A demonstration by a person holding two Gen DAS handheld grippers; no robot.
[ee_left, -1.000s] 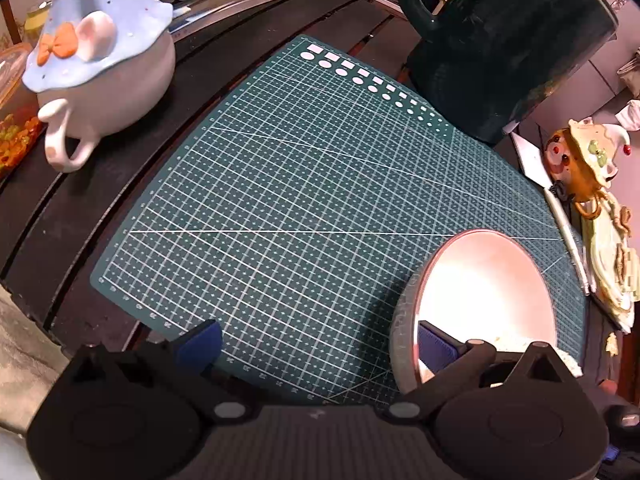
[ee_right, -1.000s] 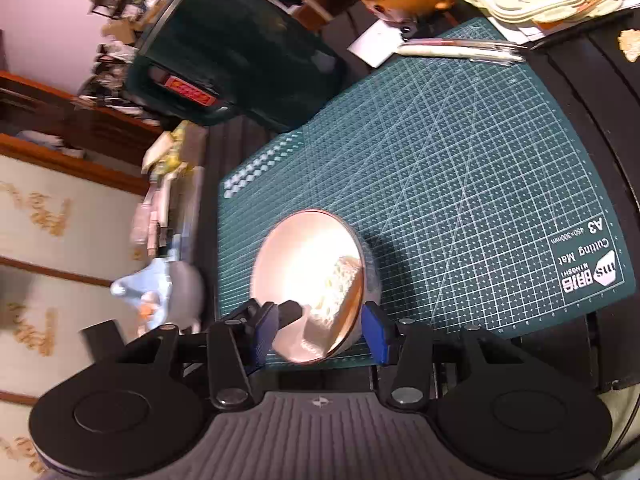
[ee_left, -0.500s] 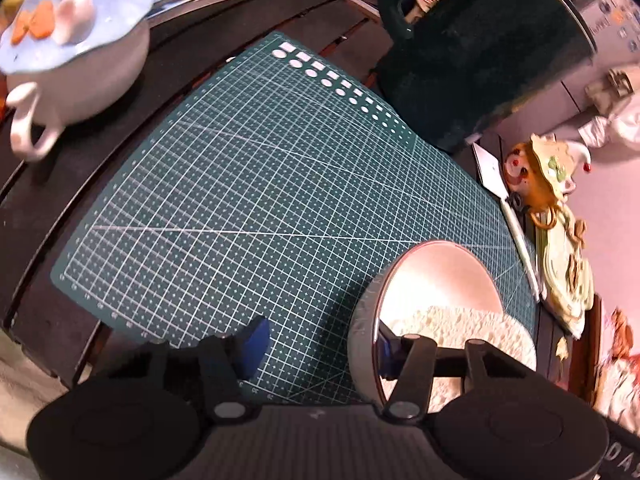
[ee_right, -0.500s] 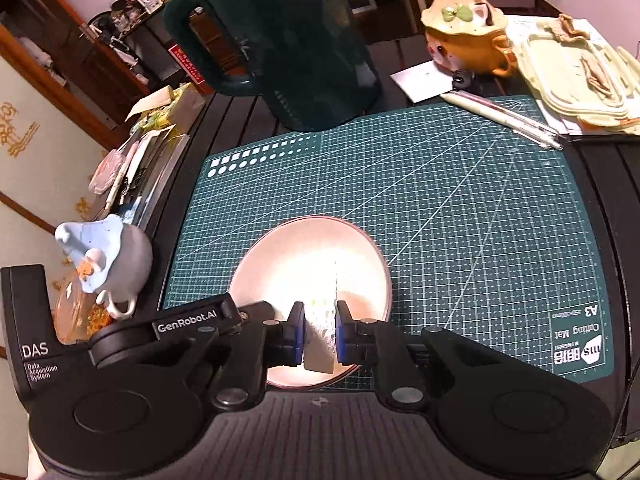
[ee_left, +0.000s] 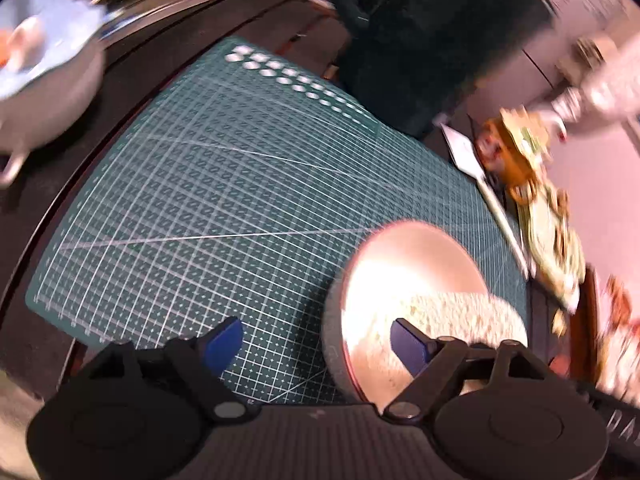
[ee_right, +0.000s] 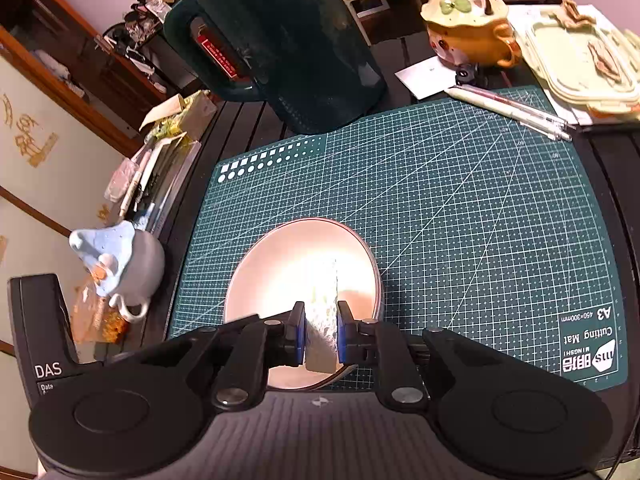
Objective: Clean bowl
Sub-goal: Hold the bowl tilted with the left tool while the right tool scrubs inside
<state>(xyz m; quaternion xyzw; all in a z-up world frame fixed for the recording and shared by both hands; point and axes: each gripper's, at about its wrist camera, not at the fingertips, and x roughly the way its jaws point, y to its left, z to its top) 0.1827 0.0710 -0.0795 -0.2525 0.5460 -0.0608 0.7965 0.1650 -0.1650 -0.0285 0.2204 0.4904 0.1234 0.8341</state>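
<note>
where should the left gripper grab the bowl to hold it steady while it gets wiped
Grip the bowl by its near left rim, coming from above with one finger inside and one outside the wall. The rim is thin and upright, and the sponge in the right gripper fills the near middle.

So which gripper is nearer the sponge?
Right. The right gripper is shut on the sponge inside the bowl; the left gripper, jaws opening, straddles the bowl's rim.
</note>
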